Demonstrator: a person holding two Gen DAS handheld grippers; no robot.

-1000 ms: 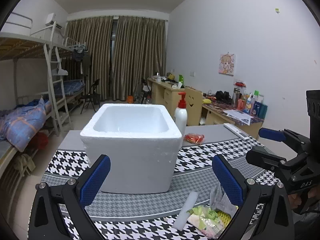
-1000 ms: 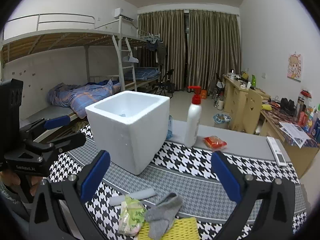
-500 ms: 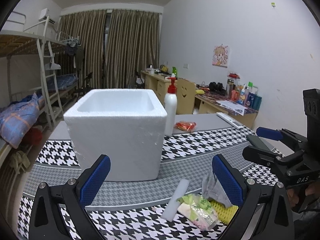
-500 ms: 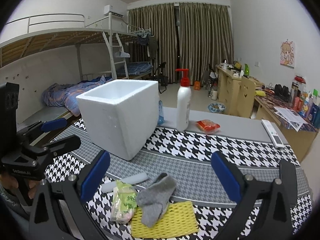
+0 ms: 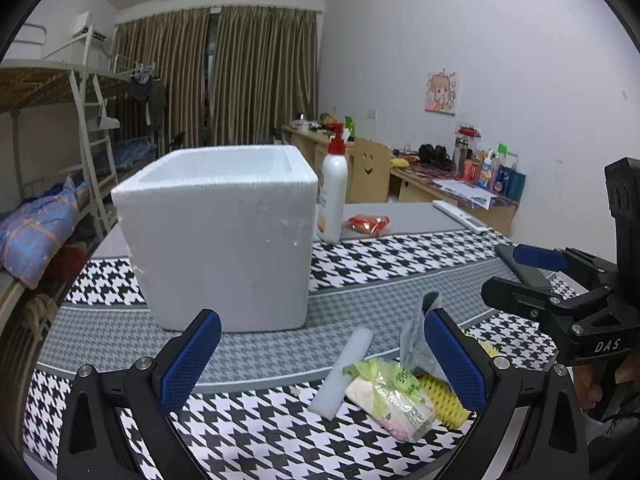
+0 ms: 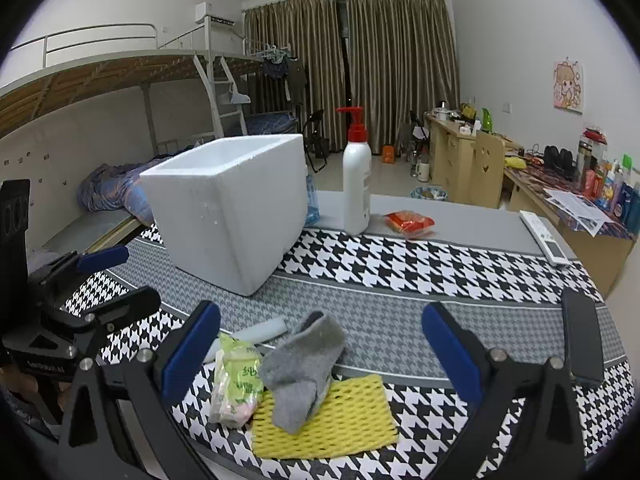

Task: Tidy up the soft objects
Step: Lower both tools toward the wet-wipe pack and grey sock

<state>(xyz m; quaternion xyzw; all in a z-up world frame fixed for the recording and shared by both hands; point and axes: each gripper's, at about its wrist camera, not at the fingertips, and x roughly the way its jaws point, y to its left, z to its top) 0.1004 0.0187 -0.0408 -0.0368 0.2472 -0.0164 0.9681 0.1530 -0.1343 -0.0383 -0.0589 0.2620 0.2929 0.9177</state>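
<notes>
- We cannot see the floor of the white foam box (image 5: 224, 240), ahead of the fingers; only its top inner wall shows.
- In the left wrist view, the right-hand finger (image 5: 454, 364) covers most of the yellow mesh foam sleeve (image 5: 440, 398) and the lower part of the grey sock (image 5: 416, 330).
- The green-printed tissue packet's (image 6: 236, 380) lettering is too small for us to read.
- The blue-wrapped item (image 6: 312, 204) behind the box is mostly hidden.

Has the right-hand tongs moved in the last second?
Yes. The right tongs have come lower and nearer the table: the grey sock and yellow mesh now sit farther up between them.
</notes>
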